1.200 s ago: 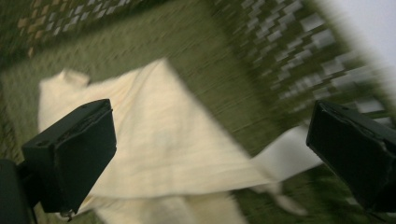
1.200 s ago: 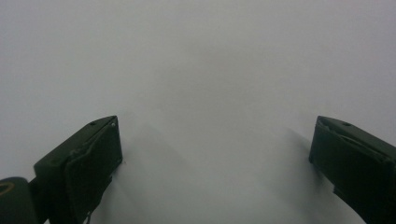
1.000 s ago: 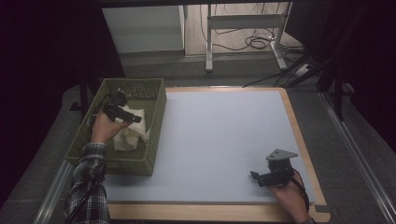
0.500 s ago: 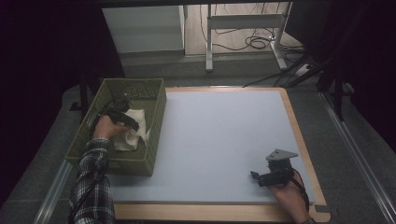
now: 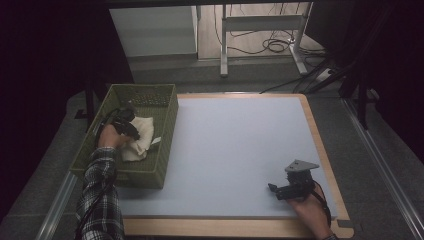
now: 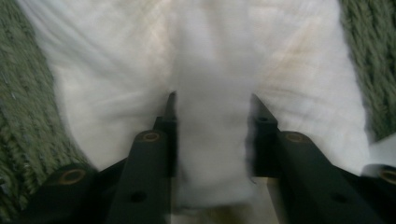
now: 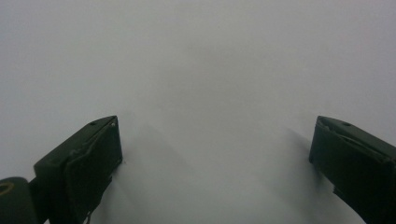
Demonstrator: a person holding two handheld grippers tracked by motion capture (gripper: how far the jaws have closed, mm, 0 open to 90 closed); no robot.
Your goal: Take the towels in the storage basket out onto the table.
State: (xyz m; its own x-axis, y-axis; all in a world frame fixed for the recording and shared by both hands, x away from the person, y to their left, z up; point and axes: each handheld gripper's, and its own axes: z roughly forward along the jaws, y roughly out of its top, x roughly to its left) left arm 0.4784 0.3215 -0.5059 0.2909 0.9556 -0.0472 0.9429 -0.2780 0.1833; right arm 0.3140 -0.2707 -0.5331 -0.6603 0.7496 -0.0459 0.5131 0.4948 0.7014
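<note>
My left gripper [image 6: 212, 105] jaws have just closed, pinching the white cloth [image 5: 141, 136] to lift it from the green basket [image 5: 165, 131]; right gripper [image 5: 277, 189] jaws rest wide open, empty, on the desk [image 5: 235, 145].

- your table [image 5: 235, 145] carried a pale blue mat inside a wooden rim.
- a green basket [image 5: 165, 120] sat on its left edge.

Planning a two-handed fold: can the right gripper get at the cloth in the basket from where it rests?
Probably not: the right gripper rests on the mat's far corner, while the cloth lies inside the basket, pinched by the left gripper.
</note>
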